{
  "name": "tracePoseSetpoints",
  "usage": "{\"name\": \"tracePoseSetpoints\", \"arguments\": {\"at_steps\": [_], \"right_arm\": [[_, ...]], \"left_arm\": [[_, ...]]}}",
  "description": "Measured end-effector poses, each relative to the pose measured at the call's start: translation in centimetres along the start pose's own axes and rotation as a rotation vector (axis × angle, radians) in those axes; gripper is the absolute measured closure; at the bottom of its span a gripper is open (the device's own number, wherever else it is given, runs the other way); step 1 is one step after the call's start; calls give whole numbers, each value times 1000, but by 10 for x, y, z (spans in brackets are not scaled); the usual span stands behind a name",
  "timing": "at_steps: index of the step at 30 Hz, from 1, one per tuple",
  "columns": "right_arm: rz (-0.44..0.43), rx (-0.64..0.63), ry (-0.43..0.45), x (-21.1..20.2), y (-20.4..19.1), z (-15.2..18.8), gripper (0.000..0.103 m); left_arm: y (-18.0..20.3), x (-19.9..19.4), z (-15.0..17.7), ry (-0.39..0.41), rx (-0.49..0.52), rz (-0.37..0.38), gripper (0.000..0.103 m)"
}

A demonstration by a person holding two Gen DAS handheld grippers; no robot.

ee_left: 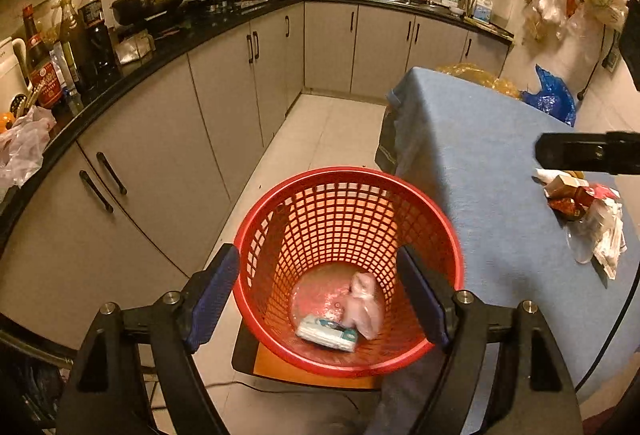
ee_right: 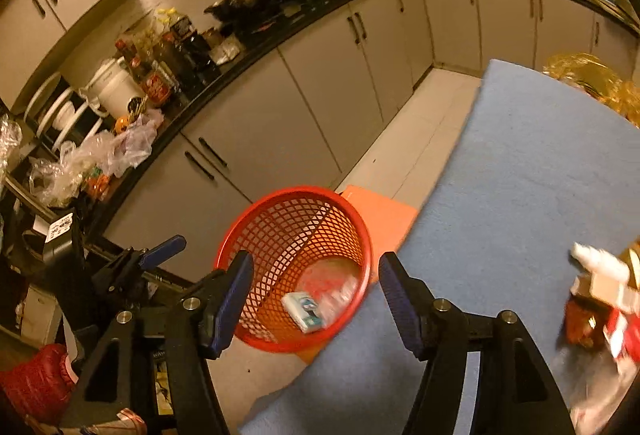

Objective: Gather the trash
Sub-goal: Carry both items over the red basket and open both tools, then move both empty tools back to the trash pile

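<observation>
A red mesh basket (ee_left: 345, 171) stands on an orange stool beside the blue-clothed table (ee_left: 480, 155). At its bottom lie a white-and-teal packet (ee_left: 326, 333) and a blurred pinkish crumpled piece (ee_left: 366, 305). My left gripper (ee_left: 318, 253) hangs open above the basket, with nothing between its pads. In the right wrist view my right gripper (ee_right: 316, 257) is open and empty too, over the basket (ee_right: 300, 191) and the table edge; the packet (ee_right: 304, 311) shows below it. A pile of wrappers and clear plastic (ee_left: 588, 211) (ee_right: 604, 307) lies on the table at the right.
A black counter (ee_left: 224, 23) with woks, pots and bottles curves along grey cabinets (ee_left: 224, 107) at the left and back. A blue plastic bag (ee_left: 552, 95) and a yellow bag (ee_right: 588, 75) sit at the table's far end. The orange stool (ee_right: 380, 219) stands on pale floor tiles (ee_left: 328, 131).
</observation>
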State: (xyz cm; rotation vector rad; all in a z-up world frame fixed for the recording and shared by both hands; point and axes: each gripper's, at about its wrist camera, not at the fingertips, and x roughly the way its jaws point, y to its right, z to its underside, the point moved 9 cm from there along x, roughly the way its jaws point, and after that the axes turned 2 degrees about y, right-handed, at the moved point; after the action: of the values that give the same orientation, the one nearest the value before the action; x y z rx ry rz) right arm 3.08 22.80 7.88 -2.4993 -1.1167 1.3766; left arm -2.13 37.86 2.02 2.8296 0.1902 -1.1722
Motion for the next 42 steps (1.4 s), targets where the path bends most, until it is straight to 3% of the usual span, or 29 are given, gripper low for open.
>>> {"name": "tracePoseSetpoints", "arguments": {"at_steps": [12,23,28,33,42], "right_arm": [[86,81,12,-75,59,79,34],[223,268,49,-162,171,130,34],[246,317,59,-189,209,145,34],[260,342,58,-207,231,161,34],[289,388,51,-230,260,184,34]], "left_arm": [[99,-20,12,-3,93,119,24],[232,-20,10,-25,192,261,19],[292,-10,10,-52,236,305,19],[339,11,12,-76,303,303,18],[383,56,12,-82,402,285,18]]}}
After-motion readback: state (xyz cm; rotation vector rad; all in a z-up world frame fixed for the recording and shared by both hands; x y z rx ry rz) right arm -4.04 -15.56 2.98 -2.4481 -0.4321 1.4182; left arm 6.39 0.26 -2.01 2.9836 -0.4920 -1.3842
